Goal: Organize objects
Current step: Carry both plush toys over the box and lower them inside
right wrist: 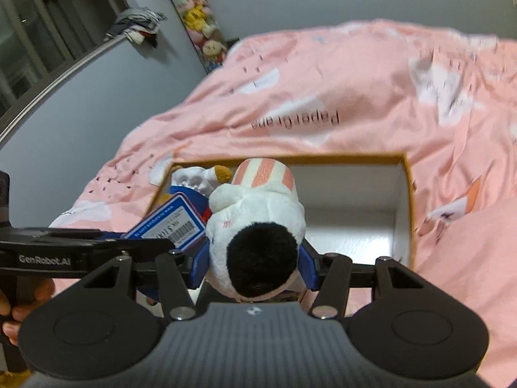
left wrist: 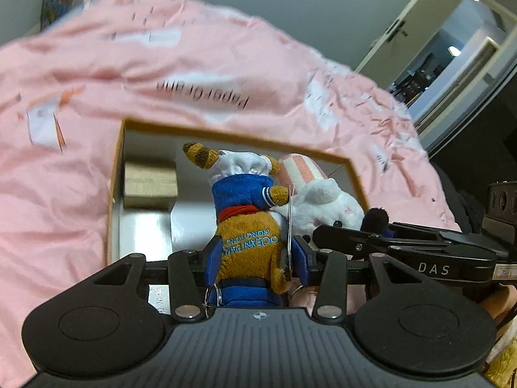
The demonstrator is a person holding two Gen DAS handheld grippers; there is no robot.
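Note:
My left gripper [left wrist: 257,257] is shut on a brown plush animal [left wrist: 248,229] in a blue jacket and white chef's hat, printed with "OCEAN PARK". It hangs over an open cardboard box [left wrist: 226,134] with a white inside. My right gripper [right wrist: 253,260] is shut on a white plush toy [right wrist: 255,223] with a black patch and a pink-striped hat, held above the same box [right wrist: 405,194]. The two toys hang side by side and nearly touch. A blue price tag [right wrist: 168,223] dangles from the brown plush. The white plush [left wrist: 326,207] shows at the right in the left wrist view.
The box lies on a bed under a crumpled pink duvet [left wrist: 161,64]. A small brown carton [left wrist: 150,187] sits in the box's far left corner. A column of soft toys [right wrist: 197,16] hangs on the grey wall. A doorway [left wrist: 452,48] opens at the right.

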